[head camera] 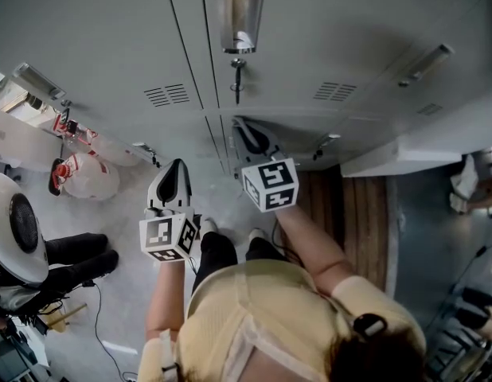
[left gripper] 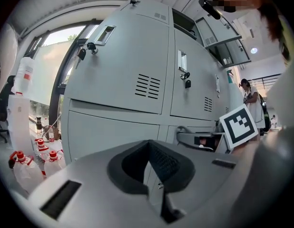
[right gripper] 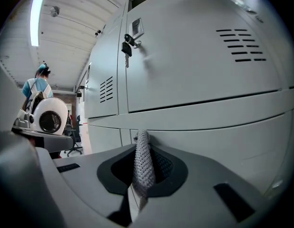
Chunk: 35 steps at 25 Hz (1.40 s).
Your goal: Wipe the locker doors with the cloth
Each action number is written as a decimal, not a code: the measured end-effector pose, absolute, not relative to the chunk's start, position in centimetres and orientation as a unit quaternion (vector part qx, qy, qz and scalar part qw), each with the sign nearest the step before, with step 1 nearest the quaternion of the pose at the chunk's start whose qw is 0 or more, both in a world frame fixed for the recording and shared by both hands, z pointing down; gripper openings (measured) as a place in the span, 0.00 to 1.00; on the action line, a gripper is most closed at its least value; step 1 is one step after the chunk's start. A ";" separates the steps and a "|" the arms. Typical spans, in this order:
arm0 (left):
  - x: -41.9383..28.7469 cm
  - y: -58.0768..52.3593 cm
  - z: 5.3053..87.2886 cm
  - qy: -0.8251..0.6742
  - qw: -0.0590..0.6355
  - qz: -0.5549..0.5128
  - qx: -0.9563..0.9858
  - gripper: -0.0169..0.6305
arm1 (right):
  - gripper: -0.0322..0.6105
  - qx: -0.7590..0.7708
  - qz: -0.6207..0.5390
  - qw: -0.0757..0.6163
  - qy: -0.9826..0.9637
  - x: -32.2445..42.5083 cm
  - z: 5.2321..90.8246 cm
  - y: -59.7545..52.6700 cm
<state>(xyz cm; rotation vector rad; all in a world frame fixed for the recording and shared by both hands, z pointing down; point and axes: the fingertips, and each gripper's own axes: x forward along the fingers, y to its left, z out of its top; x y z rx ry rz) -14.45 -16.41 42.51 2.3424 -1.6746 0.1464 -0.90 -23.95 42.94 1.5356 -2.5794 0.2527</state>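
R gripper [right gripper: 143, 177] is clamped on the cloth [right gripper: 141, 163], a grey knit fold standing up between its jaws and pointing at the locker doors [right gripper: 199, 65], near the seam above a lower door; can't tell if it touches. L gripper [left gripper: 150, 172] has its jaws together w/ nothing in them, held off the doors. No streaks or wet patches show, so prob. most or all wiping is left.

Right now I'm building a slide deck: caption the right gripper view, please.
Right gripper shut on a grey mesh cloth, facing grey locker doors, a key hanging in one lock.
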 end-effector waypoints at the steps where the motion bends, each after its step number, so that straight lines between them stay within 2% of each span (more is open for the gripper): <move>1: -14.1 -16.6 42.2 -0.573 0.127 0.050 0.808 0.03 | 0.08 0.512 0.085 0.065 -0.853 -0.4 43.0 -24.0; 22: -7.2 -17.9 43.1 -0.529 0.127 0.056 0.837 0.03 | 0.08 0.581 0.080 0.068 -0.807 11.5 43.0 -23.4; 35: -5.2 -18.1 43.1 -0.519 0.122 0.056 0.844 0.03 | 0.08 0.623 0.086 0.073 -0.774 17.5 43.7 -23.1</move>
